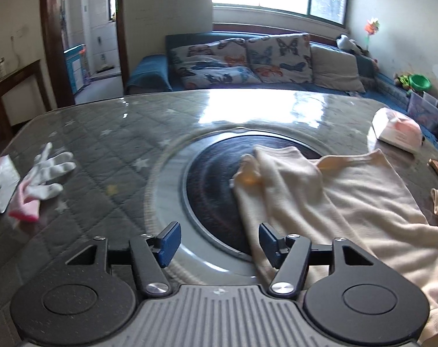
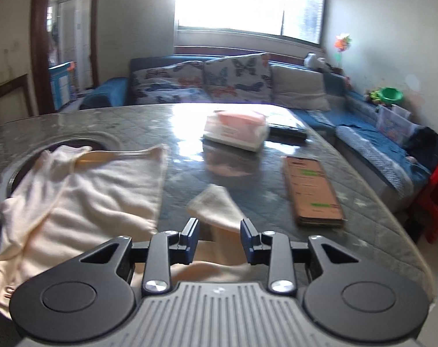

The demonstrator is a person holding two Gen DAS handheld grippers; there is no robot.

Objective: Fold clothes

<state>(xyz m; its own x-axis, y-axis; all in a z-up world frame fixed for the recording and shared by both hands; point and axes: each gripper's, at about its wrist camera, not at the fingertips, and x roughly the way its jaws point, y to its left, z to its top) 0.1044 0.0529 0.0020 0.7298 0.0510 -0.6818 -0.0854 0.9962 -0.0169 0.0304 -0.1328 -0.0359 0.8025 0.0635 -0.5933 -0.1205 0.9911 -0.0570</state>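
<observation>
The left gripper (image 1: 217, 241), black linkage arms carrying blue rectangular pads, stands with its jaws wide apart, nothing pressed between them; one pad sits at 9 o'clock, the other at 3 o'clock. The right gripper (image 2: 219, 240), of the same build, holds its jaws narrower yet parted. Its pads seem to touch nothing, though blur makes that uncertain.

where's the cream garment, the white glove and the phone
cream garment (image 1: 349, 190), left wrist view, on the flat middle of the cloth
white glove (image 1: 49, 173), left wrist view, on its palm
phone (image 2: 313, 190), right wrist view, on the middle of its screen
</observation>
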